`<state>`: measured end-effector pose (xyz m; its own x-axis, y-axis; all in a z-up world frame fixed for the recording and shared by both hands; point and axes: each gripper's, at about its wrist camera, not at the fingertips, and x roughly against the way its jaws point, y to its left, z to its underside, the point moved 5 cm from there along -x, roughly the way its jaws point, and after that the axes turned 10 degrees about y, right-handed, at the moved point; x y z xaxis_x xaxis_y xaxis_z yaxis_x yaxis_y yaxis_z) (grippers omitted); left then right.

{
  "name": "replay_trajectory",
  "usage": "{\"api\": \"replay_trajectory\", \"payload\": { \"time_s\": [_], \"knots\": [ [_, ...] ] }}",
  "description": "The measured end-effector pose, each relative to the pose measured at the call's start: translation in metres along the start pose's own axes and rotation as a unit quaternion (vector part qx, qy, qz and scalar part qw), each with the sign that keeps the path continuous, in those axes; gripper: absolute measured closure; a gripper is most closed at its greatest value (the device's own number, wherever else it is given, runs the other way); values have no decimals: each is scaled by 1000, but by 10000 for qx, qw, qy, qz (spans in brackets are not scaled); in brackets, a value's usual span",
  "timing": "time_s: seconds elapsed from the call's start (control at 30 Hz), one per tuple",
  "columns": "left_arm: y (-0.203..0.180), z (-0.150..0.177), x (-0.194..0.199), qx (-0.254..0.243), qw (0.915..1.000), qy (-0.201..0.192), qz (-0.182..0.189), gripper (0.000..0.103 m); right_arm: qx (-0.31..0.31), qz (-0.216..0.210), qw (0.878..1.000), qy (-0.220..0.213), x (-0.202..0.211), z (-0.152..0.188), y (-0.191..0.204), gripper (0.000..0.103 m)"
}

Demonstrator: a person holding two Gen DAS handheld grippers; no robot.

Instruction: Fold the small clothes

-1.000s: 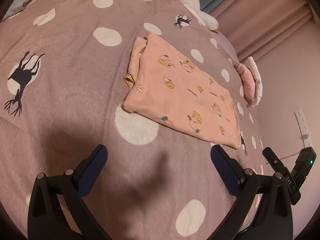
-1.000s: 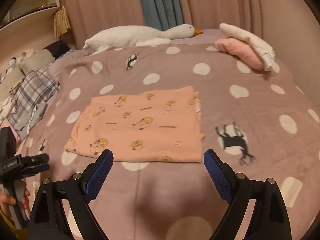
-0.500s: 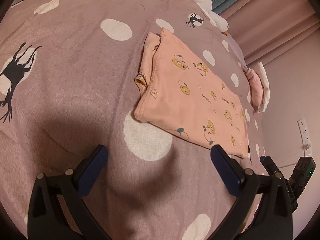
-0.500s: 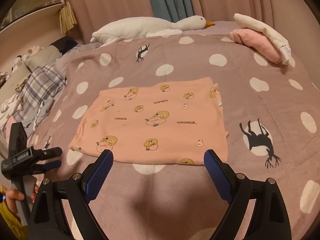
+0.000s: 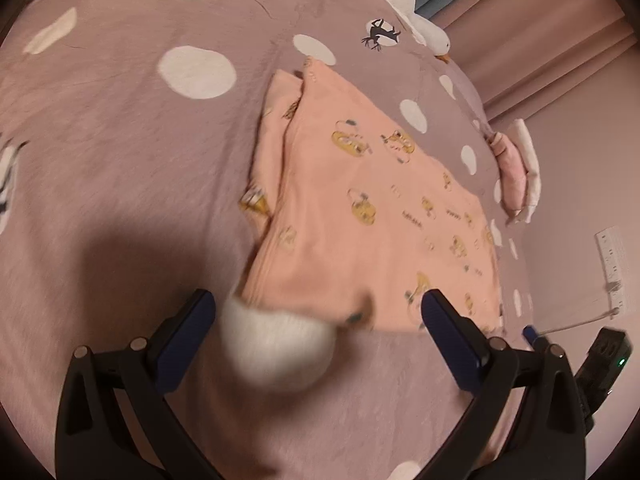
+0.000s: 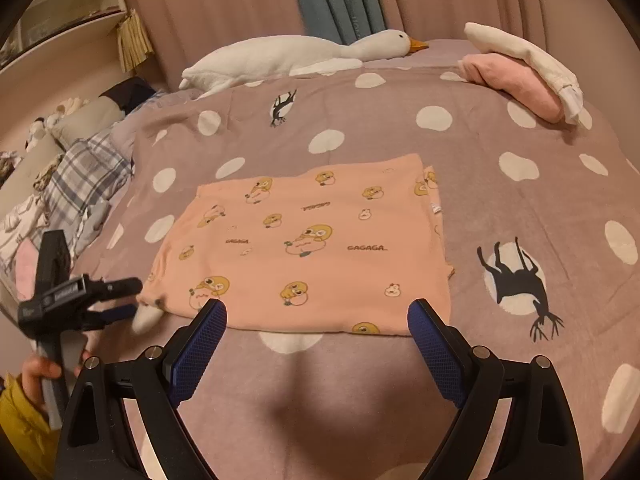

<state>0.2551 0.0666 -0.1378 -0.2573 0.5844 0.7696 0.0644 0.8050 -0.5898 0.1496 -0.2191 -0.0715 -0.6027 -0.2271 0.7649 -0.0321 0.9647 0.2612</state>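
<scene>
On the peach cotton garment with yellow duck prints (image 6: 312, 240) lying before my tongs I read "GAGAGA" twice, in small dark capitals. Lettering on the hanging teal fabric (image 6: 340, 0) is too blurred for me.

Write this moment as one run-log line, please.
stage: approach | peach garment: half-folded, flat on bedspread | left gripper: open, at its near corner | right gripper: open, at near edge

I see a peach-pink cloth (image 6: 304, 240) printed with yellow cartoon ducks and small dark lettering. The bed cover (image 6: 480, 184) under it is mauve with white dots and black deer silhouettes. A white goose toy (image 6: 280, 56) has an orange beak. My fingers (image 6: 200, 344) carry blue pads on black frames. A folded pink and white pile (image 6: 520, 76) sits behind.
</scene>
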Motion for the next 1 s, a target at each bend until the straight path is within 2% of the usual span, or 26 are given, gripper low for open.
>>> {"api": "replay_trajectory", "payload": {
  "time_s": [0.2,0.33,0.43,0.53,0.57,0.6,0.63,0.67,0.7,0.77,0.87,1.0],
  "knots": [
    [-10,-28,-17,-21,9996,-2,275,0,-24,-38,10000,47,-4,-3,-2,12],
    [-27,-44,-33,-136,9986,158,485,1,-43,-132,9999,97,-9,-7,-1,12],
    [-41,-55,-41,-127,9970,247,716,2,-37,-252,9996,146,-17,-18,2,12],
    [-51,-61,-39,-126,9957,154,907,5,-80,-234,9995,179,-24,-30,1,12],
    [-54,-62,-39,-163,9954,120,941,12,-94,-310,9993,176,-27,-36,1,12],
    [-56,-63,-40,-163,9952,131,960,26,-96,-360,9992,174,-28,-38,2,12],
    [-59,-64,-41,-157,9948,184,986,34,-103,-407,9989,189,-31,-42,2,12],
    [-62,-64,-43,-182,9947,242,985,48,-97,-469,9987,186,-34,-48,3,12],
    [-65,-65,-44,-222,9950,275,930,63,-79,-517,9985,176,-37,-51,4,12],
    [-65,-65,-46,-258,9973,266,629,79,-81,-579,9979,288,-49,-61,8,12],
    [-56,-66,-46,-163,9988,202,427,81,134,-520,9972,528,-70,-68,21,12],
    [-54,-62,-40,-350,9993,136,-23,83,511,-278,9950,817,-95,-75,39,16]
  ]
}}
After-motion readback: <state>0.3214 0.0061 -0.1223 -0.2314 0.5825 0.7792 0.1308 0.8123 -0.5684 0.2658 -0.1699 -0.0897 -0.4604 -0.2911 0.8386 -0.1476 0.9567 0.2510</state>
